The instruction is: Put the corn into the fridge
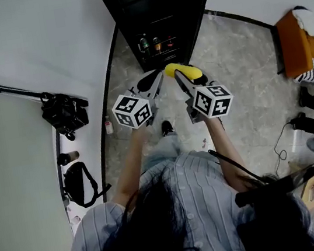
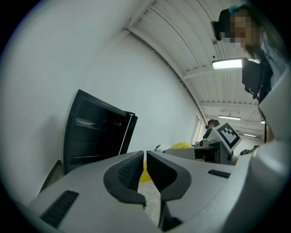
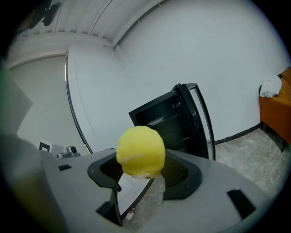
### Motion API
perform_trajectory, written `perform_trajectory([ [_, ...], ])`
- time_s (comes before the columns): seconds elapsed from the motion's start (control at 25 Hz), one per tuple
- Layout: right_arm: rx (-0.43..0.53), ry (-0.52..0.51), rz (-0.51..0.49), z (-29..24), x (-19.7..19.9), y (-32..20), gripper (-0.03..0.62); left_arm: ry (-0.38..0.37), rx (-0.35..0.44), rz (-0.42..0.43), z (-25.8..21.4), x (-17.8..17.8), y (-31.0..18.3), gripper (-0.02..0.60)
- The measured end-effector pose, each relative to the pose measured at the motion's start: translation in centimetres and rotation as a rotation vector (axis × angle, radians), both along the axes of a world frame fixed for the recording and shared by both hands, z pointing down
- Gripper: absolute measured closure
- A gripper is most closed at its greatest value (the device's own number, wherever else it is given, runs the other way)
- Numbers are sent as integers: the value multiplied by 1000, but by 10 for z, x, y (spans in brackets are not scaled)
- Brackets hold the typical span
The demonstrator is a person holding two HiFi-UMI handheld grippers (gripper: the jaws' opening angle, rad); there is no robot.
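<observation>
The yellow corn [image 1: 185, 71] is clamped in my right gripper [image 1: 180, 77], which is shut on it; in the right gripper view the corn [image 3: 140, 152] fills the space between the black pads, end-on. My left gripper [image 1: 156, 81] hangs just to the left of it, shut and holding nothing; its pads [image 2: 132, 170] nearly touch in the left gripper view. The black fridge [image 1: 157, 15] stands ahead on the floor with its door open, shelves and a few bottles [image 1: 150, 44] showing inside. It also shows as the fridge [image 2: 97, 132] and the fridge [image 3: 175, 120] in the gripper views.
A white curved wall [image 1: 26, 48] runs along the left. A black camera on a stand [image 1: 65, 114] and a black bag [image 1: 79, 184] sit by it. An orange chair [image 1: 303, 42], shoes and cables lie on the stone floor at right. Another person is seen far off [image 2: 211, 124].
</observation>
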State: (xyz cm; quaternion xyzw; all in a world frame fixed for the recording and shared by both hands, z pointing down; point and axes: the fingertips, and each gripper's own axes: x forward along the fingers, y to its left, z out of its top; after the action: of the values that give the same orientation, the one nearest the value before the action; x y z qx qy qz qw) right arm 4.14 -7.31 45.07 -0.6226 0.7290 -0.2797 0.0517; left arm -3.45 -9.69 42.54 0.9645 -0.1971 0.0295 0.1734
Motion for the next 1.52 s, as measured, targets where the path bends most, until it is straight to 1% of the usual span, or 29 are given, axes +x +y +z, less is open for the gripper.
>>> perform_trajectory([
  [0.28, -1, 10, 33, -2, -9, -39, 347, 17, 1, 34, -1, -12, -41, 571],
  [0.44, -8, 19, 34, -2, -12, -58, 347, 25, -7, 37, 1, -14, -62, 571],
  [0.8, -37, 4, 27, 10, -7, -81, 347, 11, -29, 42, 9, -7, -80, 571],
  [0.96, -44, 7, -16, 12, -1, -101, 347, -4, -34, 11, 13, -3, -98, 571],
  [1.12, -42, 15, -63, 9, 11, -120, 347, 4, -34, -41, 9, 5, -116, 571],
  [1.4, -61, 20, -122, 19, 45, -158, 347, -14, -42, -86, 12, 39, -142, 571],
  [1.52, -70, 37, -150, 26, 61, -176, 347, -13, -50, -106, 15, 55, -153, 571],
])
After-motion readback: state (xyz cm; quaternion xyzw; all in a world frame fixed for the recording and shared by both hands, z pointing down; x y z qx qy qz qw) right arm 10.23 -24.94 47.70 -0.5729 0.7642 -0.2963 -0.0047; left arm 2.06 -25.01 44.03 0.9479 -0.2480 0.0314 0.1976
